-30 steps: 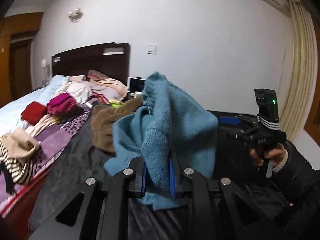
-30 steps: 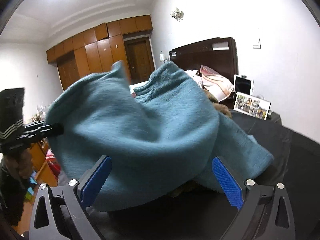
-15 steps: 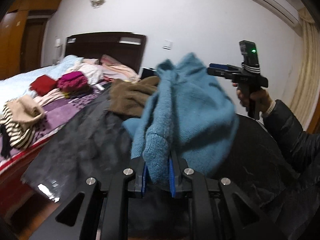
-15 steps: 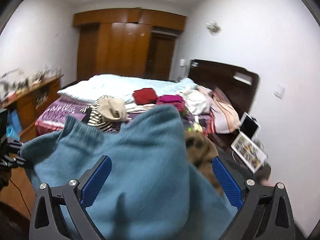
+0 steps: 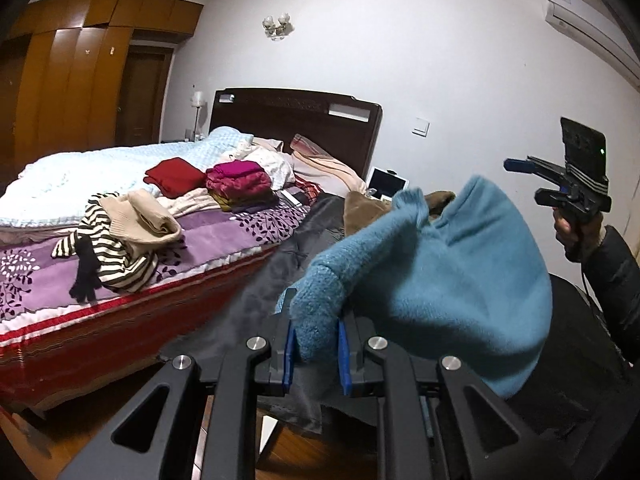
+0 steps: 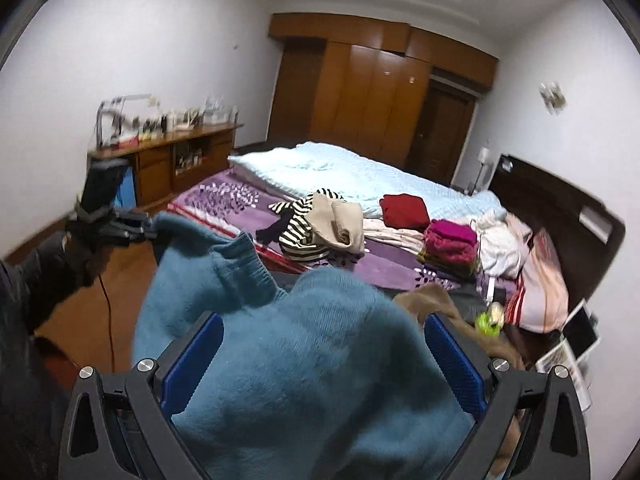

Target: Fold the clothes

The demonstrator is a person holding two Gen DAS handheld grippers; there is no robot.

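A blue fuzzy sweater (image 5: 448,280) hangs in the air over a black cloth-covered surface (image 5: 280,276). My left gripper (image 5: 316,344) is shut on a thick edge of the sweater. In the right wrist view the sweater (image 6: 312,372) bulges up between the wide-apart blue pads (image 6: 454,364) of my right gripper (image 6: 324,360), which is open; the left gripper (image 6: 132,226) pinches the sweater's far corner there. In the left wrist view the right gripper (image 5: 520,166) is raised at the right, above the sweater. A brown garment (image 5: 360,210) lies behind.
A bed (image 5: 120,240) with a purple cover carries a striped garment with a beige one (image 5: 120,236), a red fold (image 5: 174,176) and a magenta stack (image 5: 240,184). A dark headboard (image 5: 296,116), wooden wardrobes (image 6: 384,96), a sideboard (image 6: 168,160) and wooden floor (image 6: 120,292) surround it.
Both views have swung left toward the bed and wardrobes. The left gripper has kept its hold and drawn the sweater out sideways. The right gripper stays open with the sweater bulging between its pads.
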